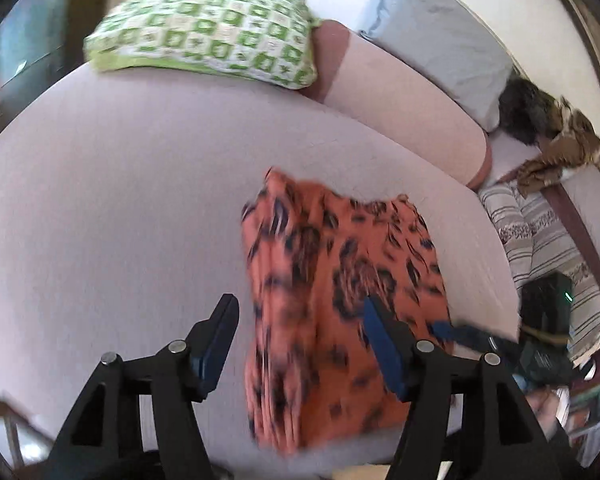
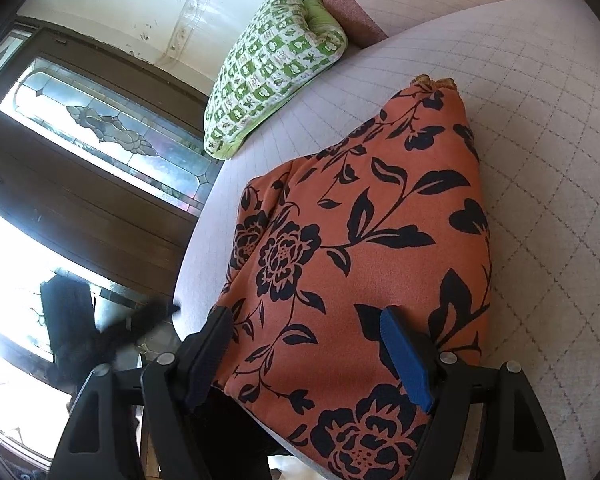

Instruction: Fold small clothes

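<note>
orange floral garment (image 2: 360, 240) lying on the pale bed (image 1: 100, 200), near the green pillow (image 1: 204, 32). left hand-held gripper (image 1: 296, 336) spread above it; right hand-held gripper (image 2: 306, 344) spread, holding nothing.

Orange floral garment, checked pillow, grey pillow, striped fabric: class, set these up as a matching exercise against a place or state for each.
Things:
1. orange floral garment
2. green checked pillow
3. grey pillow
4. striped fabric

Places:
A. propped against the wall
B. beyond the bed's right edge
C. at the bed's far end
D. between the open right gripper's fingers

Pairs: 1-D, 2-C, 3-A, 4-B
</note>
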Demonstrator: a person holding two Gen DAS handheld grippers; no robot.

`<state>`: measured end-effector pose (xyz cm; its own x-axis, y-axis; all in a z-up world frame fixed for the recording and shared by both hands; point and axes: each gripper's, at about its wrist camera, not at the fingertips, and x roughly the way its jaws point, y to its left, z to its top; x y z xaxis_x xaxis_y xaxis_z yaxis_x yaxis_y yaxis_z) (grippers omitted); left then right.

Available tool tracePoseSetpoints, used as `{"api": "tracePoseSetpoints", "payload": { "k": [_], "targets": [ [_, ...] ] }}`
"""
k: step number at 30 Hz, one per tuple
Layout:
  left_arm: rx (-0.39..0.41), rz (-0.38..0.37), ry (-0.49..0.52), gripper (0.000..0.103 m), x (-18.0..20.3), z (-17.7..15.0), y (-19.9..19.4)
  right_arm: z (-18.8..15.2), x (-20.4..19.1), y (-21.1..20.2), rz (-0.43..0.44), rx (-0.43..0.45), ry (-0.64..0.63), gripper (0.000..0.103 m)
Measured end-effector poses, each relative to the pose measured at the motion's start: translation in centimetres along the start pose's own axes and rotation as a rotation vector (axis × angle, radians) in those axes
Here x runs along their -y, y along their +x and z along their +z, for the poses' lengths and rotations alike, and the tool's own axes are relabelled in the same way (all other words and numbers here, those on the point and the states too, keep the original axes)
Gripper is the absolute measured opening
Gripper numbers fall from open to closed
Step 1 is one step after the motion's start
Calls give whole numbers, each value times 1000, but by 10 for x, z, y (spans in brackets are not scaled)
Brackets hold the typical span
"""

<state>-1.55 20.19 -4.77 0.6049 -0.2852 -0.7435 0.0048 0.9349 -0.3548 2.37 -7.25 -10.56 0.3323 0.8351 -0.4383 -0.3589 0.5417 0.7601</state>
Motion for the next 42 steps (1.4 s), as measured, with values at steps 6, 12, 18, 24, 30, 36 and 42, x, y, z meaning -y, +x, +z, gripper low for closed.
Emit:
{"api": "tracePoseSetpoints", "payload": {
  "k": [6, 12, 18, 24, 30, 36, 42],
  "targets": [
    [-128, -43, -11, 64, -30, 54, 100, 0, 2, 0, 7, -6, 3, 79],
    [-98, -200, -358, 38, -98, 43, 126, -2, 5, 2, 39, -21, -5, 79],
    [-54, -27, -160, 57, -52, 48, 90, 3, 7, -7, 42, -11, 34, 79],
    [50, 136, 72, 70, 2, 18, 39, 3, 12, -36, 4, 65, 52, 81],
    [66, 219, 101, 71, 17, -7, 21, 10, -6, -36, 18, 63, 16, 81],
    [48, 246, 130, 71, 20, -21, 21, 34, -10, 8, -65, 20, -42, 82],
    [29, 265, 139, 71, 14, -23, 25, 39, -9, 6, -27, 34, 27, 82]
  ]
}}
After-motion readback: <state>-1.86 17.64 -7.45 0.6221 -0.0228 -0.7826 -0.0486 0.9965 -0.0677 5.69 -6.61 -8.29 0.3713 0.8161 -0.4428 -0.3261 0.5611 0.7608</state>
